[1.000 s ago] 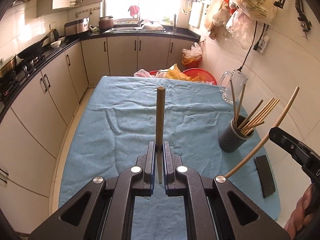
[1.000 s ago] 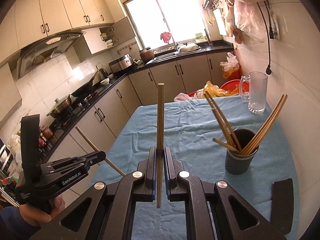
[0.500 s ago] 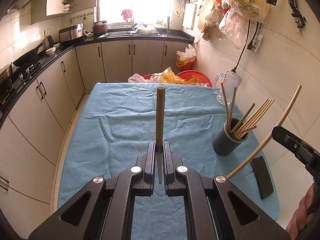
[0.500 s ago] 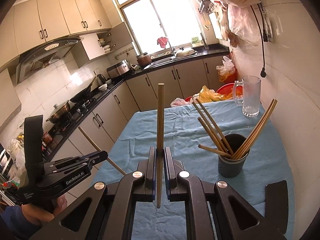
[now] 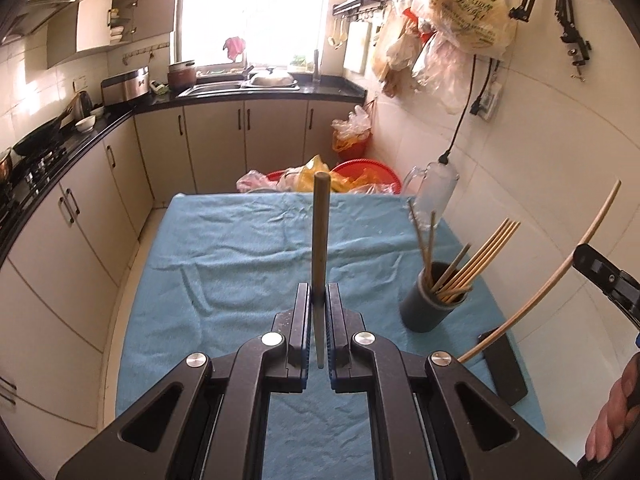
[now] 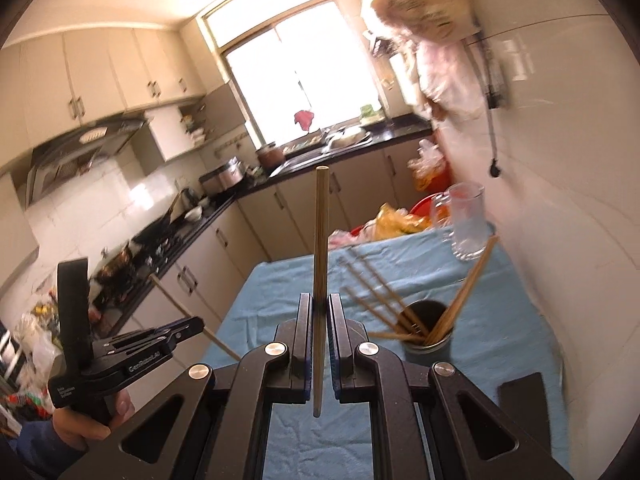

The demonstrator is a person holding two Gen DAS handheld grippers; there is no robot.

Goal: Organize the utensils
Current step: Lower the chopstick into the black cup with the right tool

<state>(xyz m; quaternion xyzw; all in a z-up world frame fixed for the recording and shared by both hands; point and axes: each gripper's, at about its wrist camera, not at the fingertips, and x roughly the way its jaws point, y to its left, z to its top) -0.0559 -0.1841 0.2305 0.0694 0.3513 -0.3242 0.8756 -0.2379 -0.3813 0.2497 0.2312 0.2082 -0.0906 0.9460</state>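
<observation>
My left gripper (image 5: 319, 290) is shut on a wooden chopstick (image 5: 320, 236) that stands up between its pads, above the blue tablecloth (image 5: 240, 264). My right gripper (image 6: 319, 300) is shut on a second chopstick (image 6: 321, 240). A dark grey holder (image 5: 430, 304) with several chopsticks fanned out stands on the right of the table, ahead and right of both grippers; the same holder (image 6: 430, 340) shows in the right wrist view. From the left wrist view the right gripper (image 5: 580, 256) and its long chopstick (image 5: 560, 276) reach in at the right edge. The left gripper (image 6: 200, 324) shows low left in the right wrist view.
A glass mug (image 5: 434, 194) stands at the table's far right by the tiled wall. A flat black object (image 5: 502, 364) lies near the front right edge. Red basins and plastic bags (image 5: 332, 176) sit beyond the table. Cabinets and a stove (image 5: 36, 152) line the left.
Both grippers have risen and tilted, each with its chopstick still gripped; the table and holder sit lower in both views. The right wrist view is now motion-blurred.
</observation>
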